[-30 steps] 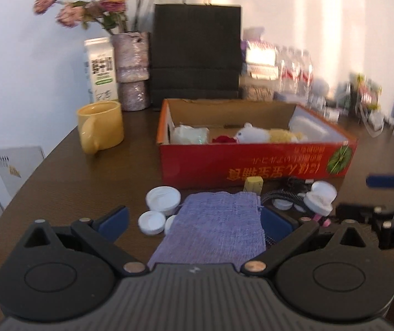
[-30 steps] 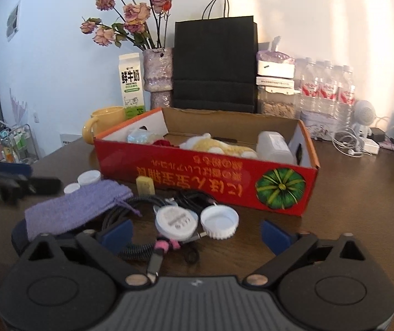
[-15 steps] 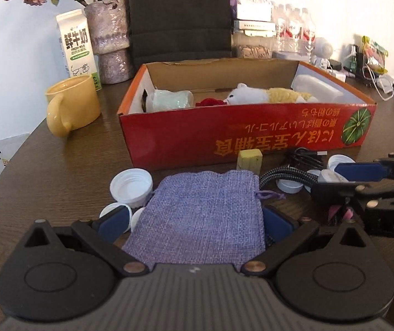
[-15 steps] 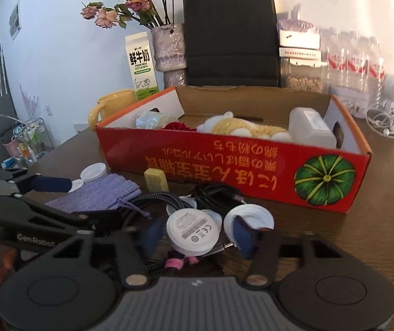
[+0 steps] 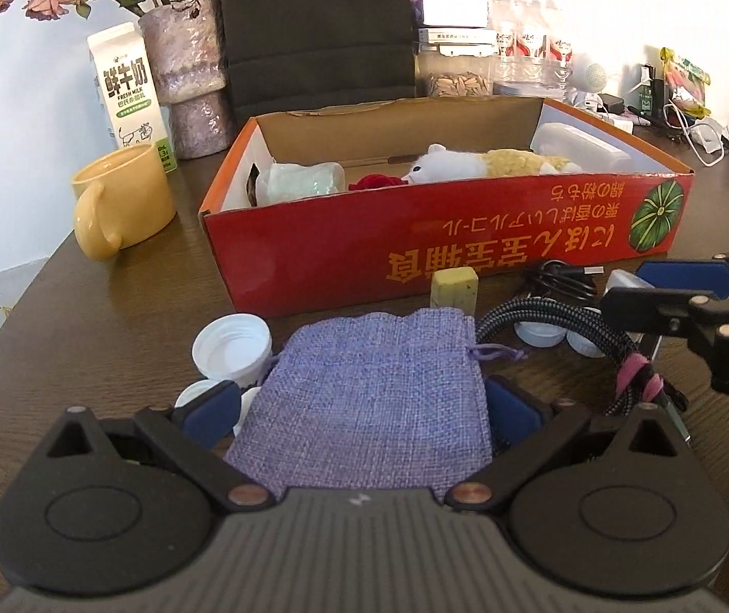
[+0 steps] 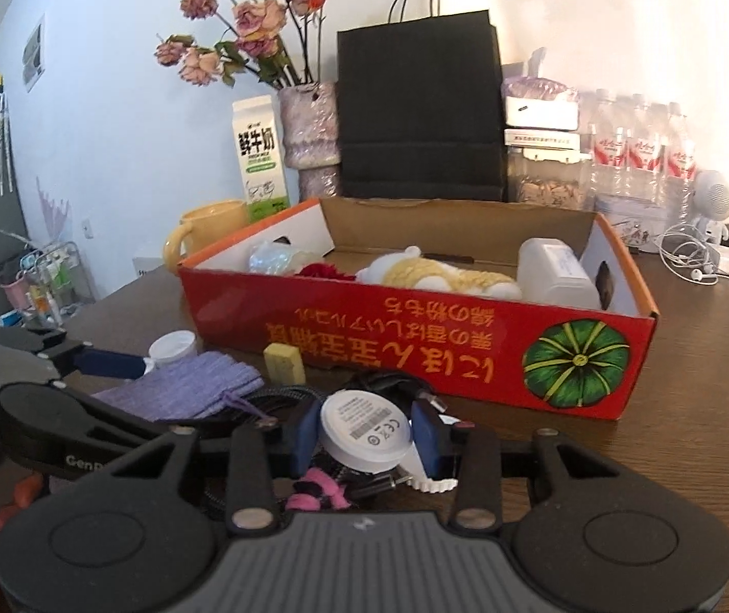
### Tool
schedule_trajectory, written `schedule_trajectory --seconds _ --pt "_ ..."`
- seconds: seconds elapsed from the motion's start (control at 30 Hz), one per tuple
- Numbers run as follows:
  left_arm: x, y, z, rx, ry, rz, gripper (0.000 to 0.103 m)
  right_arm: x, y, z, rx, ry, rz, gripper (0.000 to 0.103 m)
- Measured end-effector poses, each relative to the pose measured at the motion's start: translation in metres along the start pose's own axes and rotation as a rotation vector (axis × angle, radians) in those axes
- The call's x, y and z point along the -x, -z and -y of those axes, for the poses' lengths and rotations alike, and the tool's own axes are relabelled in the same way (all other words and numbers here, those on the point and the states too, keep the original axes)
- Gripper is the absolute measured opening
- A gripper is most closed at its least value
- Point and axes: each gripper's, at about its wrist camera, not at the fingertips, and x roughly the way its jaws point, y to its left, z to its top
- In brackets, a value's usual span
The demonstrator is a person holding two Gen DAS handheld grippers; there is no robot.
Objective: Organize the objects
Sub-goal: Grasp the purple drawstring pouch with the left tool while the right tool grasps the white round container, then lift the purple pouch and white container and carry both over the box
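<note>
A purple burlap pouch (image 5: 379,393) lies flat on the brown table (image 5: 109,316), in front of a red cardboard box (image 5: 446,245). My left gripper (image 5: 359,408) is open, a blue pad on either side of the pouch. My right gripper (image 6: 366,431) is closing its jaws on a white round disc (image 6: 364,429), and both pads touch its rim. From the left wrist view, the right gripper (image 5: 619,291) reaches in from the right over a black braided cable (image 5: 558,327). A plush toy (image 6: 436,276) and a white container (image 6: 553,270) lie in the box.
White caps (image 5: 231,352) and a small yellow-green block (image 5: 453,291) sit by the pouch. A yellow mug (image 5: 119,199), milk carton (image 5: 129,92), flower vase (image 5: 190,76) and black paper bag (image 5: 313,25) stand behind the box. Water bottles (image 6: 640,153) and chargers (image 6: 696,260) crowd the back right.
The right gripper's jaws went from wide apart to closed around the white disc. The left gripper came forward and down over the pouch, then held still.
</note>
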Motion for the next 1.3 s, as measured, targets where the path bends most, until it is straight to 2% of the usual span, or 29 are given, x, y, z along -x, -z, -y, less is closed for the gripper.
schedule_trajectory --seconds 0.3,0.4,0.43,0.5,0.57,0.6,0.63,0.77,0.87,1.3 --pt "0.006 0.001 -0.003 0.018 0.005 -0.013 0.102 0.001 0.002 0.003 0.0 0.017 0.007 0.038" --pt "0.007 0.001 -0.01 0.059 0.036 -0.011 0.087 0.001 0.003 0.003 -0.002 0.017 0.008 0.038" --pt "0.008 0.001 -0.011 0.065 0.044 -0.009 0.077 0.001 0.003 0.003 -0.003 0.017 0.009 0.038" --pt "0.011 0.0 -0.015 0.089 0.066 -0.005 0.07 0.001 0.003 0.003 -0.004 0.018 0.01 0.038" --pt "0.015 0.0 -0.021 0.118 0.102 0.002 0.056 0.001 0.003 0.004 -0.006 0.017 0.01 0.038" --pt "0.017 0.001 -0.025 0.141 0.12 0.003 0.054 0.001 0.003 0.004 -0.006 0.017 0.011 0.038" --pt "0.019 0.002 -0.028 0.158 0.13 0.008 0.045 0.002 0.003 0.004 -0.006 0.017 0.012 0.038" --pt "0.023 0.005 -0.042 0.208 0.14 0.016 0.022 0.002 0.003 0.003 -0.004 0.017 0.014 0.038" --pt "0.024 0.007 -0.048 0.218 0.138 0.022 0.011 0.003 0.003 0.003 -0.002 0.016 0.015 0.038" --pt "0.057 0.0 -0.052 0.231 0.141 0.134 0.008 0.005 0.004 0.002 0.006 0.018 0.028 0.038"
